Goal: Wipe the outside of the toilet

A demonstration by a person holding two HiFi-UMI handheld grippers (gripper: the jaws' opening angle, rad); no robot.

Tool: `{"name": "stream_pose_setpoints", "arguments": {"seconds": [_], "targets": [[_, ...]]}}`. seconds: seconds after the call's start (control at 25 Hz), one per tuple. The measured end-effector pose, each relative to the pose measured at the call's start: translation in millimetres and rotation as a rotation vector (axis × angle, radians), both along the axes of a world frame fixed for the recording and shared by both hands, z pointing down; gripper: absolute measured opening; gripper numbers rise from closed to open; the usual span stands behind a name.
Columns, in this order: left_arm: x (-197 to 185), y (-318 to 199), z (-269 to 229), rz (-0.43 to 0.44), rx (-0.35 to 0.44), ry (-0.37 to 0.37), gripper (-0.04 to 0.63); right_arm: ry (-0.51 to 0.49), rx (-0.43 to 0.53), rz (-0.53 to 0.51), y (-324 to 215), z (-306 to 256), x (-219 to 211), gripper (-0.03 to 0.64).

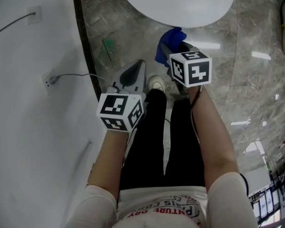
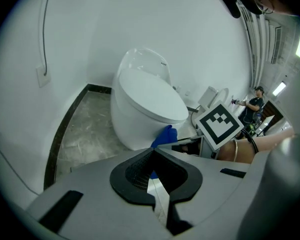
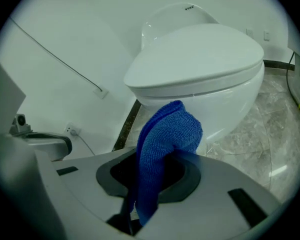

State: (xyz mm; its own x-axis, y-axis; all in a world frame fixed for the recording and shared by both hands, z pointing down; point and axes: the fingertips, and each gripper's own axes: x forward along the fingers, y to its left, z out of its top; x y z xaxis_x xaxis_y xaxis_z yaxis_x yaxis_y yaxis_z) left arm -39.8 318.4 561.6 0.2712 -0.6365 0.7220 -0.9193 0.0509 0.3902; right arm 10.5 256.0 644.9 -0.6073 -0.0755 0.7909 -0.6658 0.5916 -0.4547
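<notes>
Left gripper (image 2: 152, 153) closed, right gripper (image 3: 166, 156) clamped

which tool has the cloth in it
The right tool: its jaws are shut on the blue cloth. The left tool has its jaws closed with nothing between them.

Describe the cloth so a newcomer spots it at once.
Find the white toilet; the right gripper is held just in front of its bowl. The cloth is clamped in that gripper's jaws, sticking out toward the bowl. It's the only bright blue, fuzzy thing around.
</notes>
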Motion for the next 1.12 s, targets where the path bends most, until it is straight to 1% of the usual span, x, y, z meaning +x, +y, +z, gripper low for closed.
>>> {"name": "stream_pose_setpoints", "arguments": {"seconds": [0.08, 0.2, 0.32, 0.4, 0.56, 0.64, 0.8, 0.96, 1.12], "targets": [[1.9, 2.1, -6.0, -0.009, -0.003, -0.001, 0.008, -0.020, 0.009, -0.016, 3.5, -15.2, 1.6, 0.077], [7.5, -1.9, -25.4, -0.023, 0.010, -0.007, 0.008, -0.071, 0.058, -0.050, 4.1, -57.8, 6.5, 0.077], [17.4, -15.0, -60.1, -0.036, 0.046, -0.004, 0.008, -0.111, 0.122, -0.059, -3.4, -110.9, 20.2, 0.077], [24.9, -29.2, -91.1, -0.041, 0.083, -0.004, 0.008, -0.116, 0.165, -0.050, -15.0, -147.1, 34.0, 0.077], [45.5, -53.0, -170.8, -0.028, 0.167, 0.014, 0.008, -0.115, 0.228, -0.042, -35.8, -228.4, 61.2, 0.077], [52.1, -66.5, -214.4, -0.033, 0.220, 0.009, 0.008, -0.119, 0.278, -0.052, -49.4, -272.6, 71.1, 0.077], [51.2, -90.4, -301.3, -0.061, 0.310, -0.023, 0.008, -0.112, 0.402, -0.049, -74.3, -362.5, 88.6, 0.077], [55.9, -96.6, -391.0, -0.074, 0.392, -0.061, 0.008, -0.102, 0.552, -0.036, -84.2, -457.2, 110.1, 0.077], [52.4, -101.2, -473.7, -0.094, 0.478, -0.105, 0.008, -0.142, 0.632, -0.046, -91.9, -540.0, 113.7, 0.077]]}}
